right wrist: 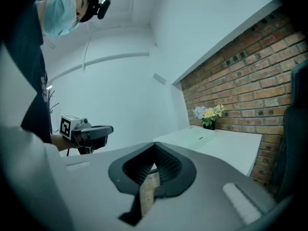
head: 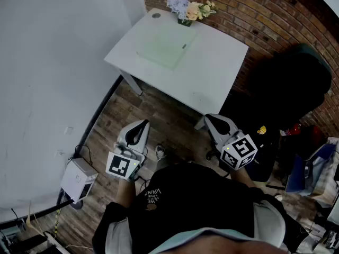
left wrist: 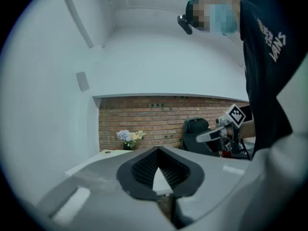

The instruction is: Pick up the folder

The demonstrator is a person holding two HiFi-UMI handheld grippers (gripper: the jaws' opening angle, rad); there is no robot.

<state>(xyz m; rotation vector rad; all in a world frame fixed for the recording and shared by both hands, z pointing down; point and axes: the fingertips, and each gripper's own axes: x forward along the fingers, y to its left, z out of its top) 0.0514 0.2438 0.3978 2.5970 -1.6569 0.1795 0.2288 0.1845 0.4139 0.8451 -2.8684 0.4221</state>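
Observation:
The pale green folder (head: 161,46) lies flat on the white table (head: 212,73), towards its far left part, and shows again in the right gripper view as the folder (right wrist: 192,139). Both grippers hang over the wooden floor, well short of the table's near edge. My left gripper (head: 143,122) is shut, with nothing between its jaws (left wrist: 158,148). My right gripper (head: 207,116) is shut and empty too (right wrist: 155,146). Both point roughly level towards the table. Each gripper view shows the other gripper off to the side.
A vase of flowers (head: 189,9) stands at the table's far edge against the brick wall (head: 254,15). A black office chair (head: 288,83) sits right of the table. A white box (head: 78,179) rests on the floor at left, bags (head: 312,168) at right.

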